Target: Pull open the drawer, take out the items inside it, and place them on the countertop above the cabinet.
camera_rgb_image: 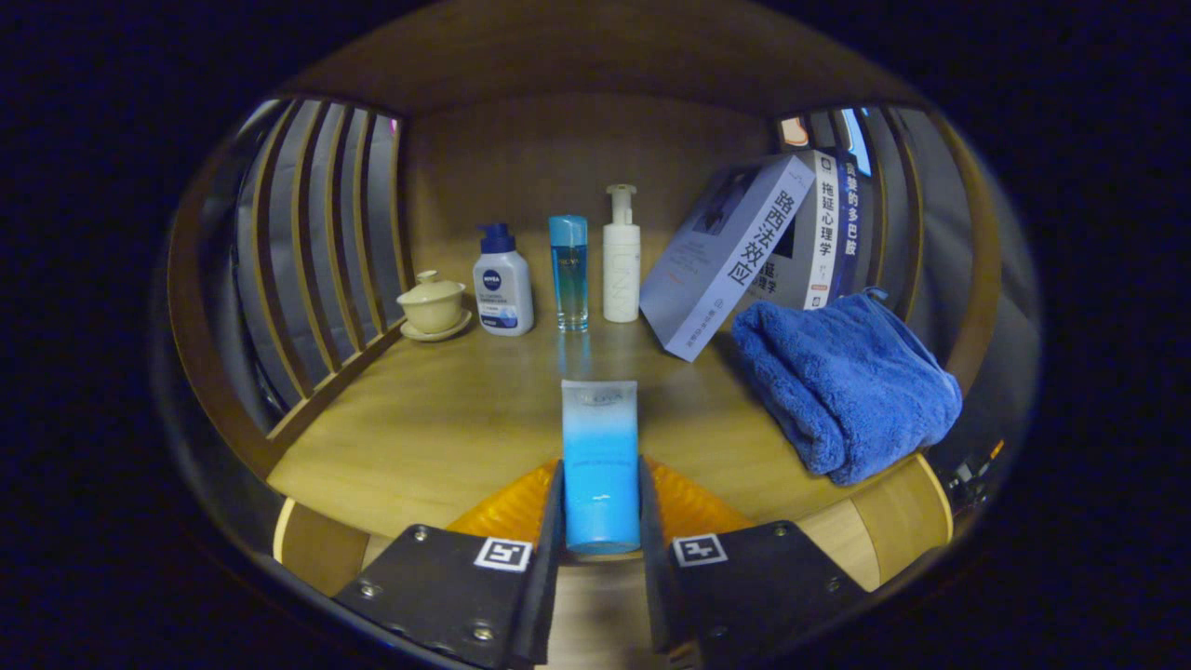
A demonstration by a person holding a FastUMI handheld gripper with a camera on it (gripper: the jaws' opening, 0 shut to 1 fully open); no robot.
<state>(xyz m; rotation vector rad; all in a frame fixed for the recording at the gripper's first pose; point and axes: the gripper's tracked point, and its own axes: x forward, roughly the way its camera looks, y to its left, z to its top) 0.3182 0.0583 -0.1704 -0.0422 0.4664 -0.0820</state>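
Hidden parts: the lower end of the blue tube [600, 461] sits down between the fingers, so its bottom is cut off from sight; the books [744, 256] overlap one another and the rear ones show just their spines; the far side of the blue towel [842, 381] runs off behind the slatted side rail [968, 279].
Hard to make out: the orange ribbed surfaces [507, 507] flaring out just behind the fingers, partly covered by them; what they belong to I cannot tell.
Gripper: the gripper [601, 521] is closed to a narrow gap, one finger pressed on each side of the blue tube, gripping it.
Tube position: held between the fingers, over the near edge of the wooden countertop [437, 419]; whether its base touches the wood I cannot tell.
Tube axis: long axis runs straight ahead along the fingers, pale end pointing toward the back row.
Back row: a lidded cup on a saucer [433, 305], a pump bottle [502, 279], a slim teal bottle [568, 270] and a white pump bottle [621, 256], all upright, near the back wall.
Open room: a broad bare stretch of wood lies ahead and to the left of the tube, well apart from the back row.
Edges: slatted rails close both sides; the towel crowds the right, just below the leaning books.
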